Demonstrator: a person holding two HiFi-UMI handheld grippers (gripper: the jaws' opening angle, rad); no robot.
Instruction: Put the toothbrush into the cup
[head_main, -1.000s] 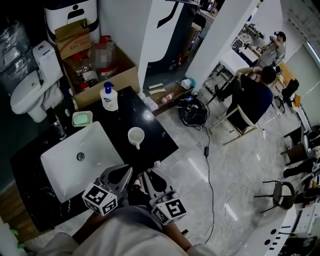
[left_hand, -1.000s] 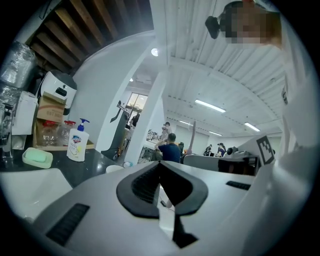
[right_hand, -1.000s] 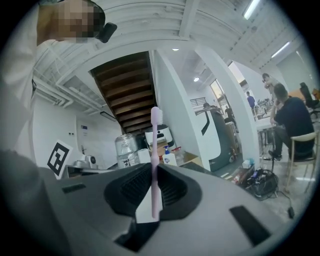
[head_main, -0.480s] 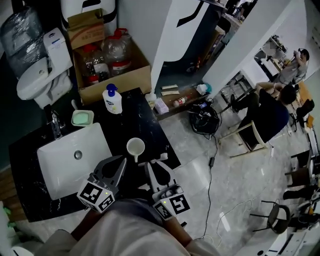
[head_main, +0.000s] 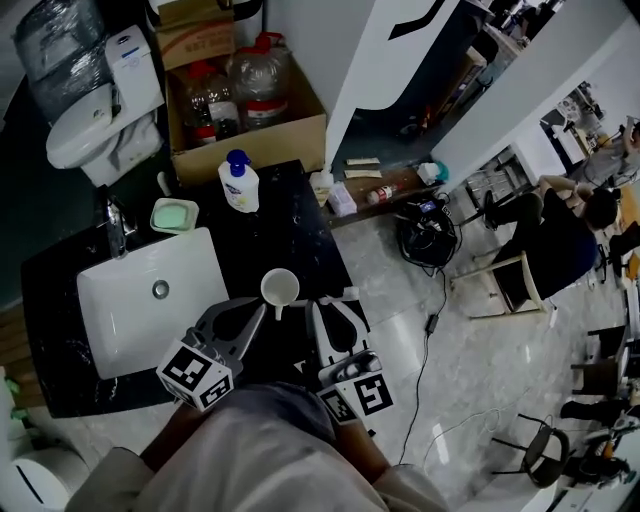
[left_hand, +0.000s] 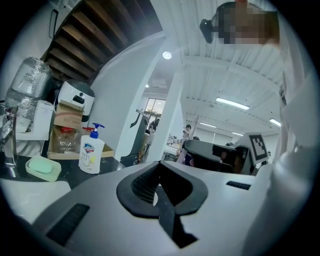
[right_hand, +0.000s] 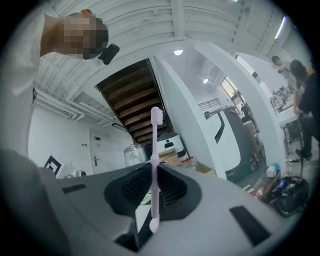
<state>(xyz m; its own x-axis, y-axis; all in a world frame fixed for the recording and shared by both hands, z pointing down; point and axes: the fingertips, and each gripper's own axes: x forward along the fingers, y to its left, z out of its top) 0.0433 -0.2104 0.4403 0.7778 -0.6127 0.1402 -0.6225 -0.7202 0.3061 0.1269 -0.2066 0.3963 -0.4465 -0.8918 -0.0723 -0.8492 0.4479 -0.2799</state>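
A white cup (head_main: 279, 288) stands upright on the black counter (head_main: 300, 235), just right of the sink. My left gripper (head_main: 260, 312) sits just before the cup on its near-left side, jaws shut with nothing between them (left_hand: 159, 167). Just right of the cup, my right gripper (head_main: 318, 304) is shut on a pale pink toothbrush (right_hand: 154, 150). The brush stands upright in the jaws, bristle head at the top and handle end poking out below. In the head view I cannot make out the toothbrush clearly.
A white sink (head_main: 120, 310) with a faucet (head_main: 115, 225) fills the counter's left. A soap bottle (head_main: 240, 182) and a green soap dish (head_main: 173, 214) stand behind the cup. Beyond are a toilet (head_main: 95, 130) and a cardboard box of bottles (head_main: 250, 110). The counter ends at the right above tiled floor.
Both grippers have moved forward toward the cup, so their tips now flank its near side. The head view has shifted. The right gripper still holds the toothbrush.
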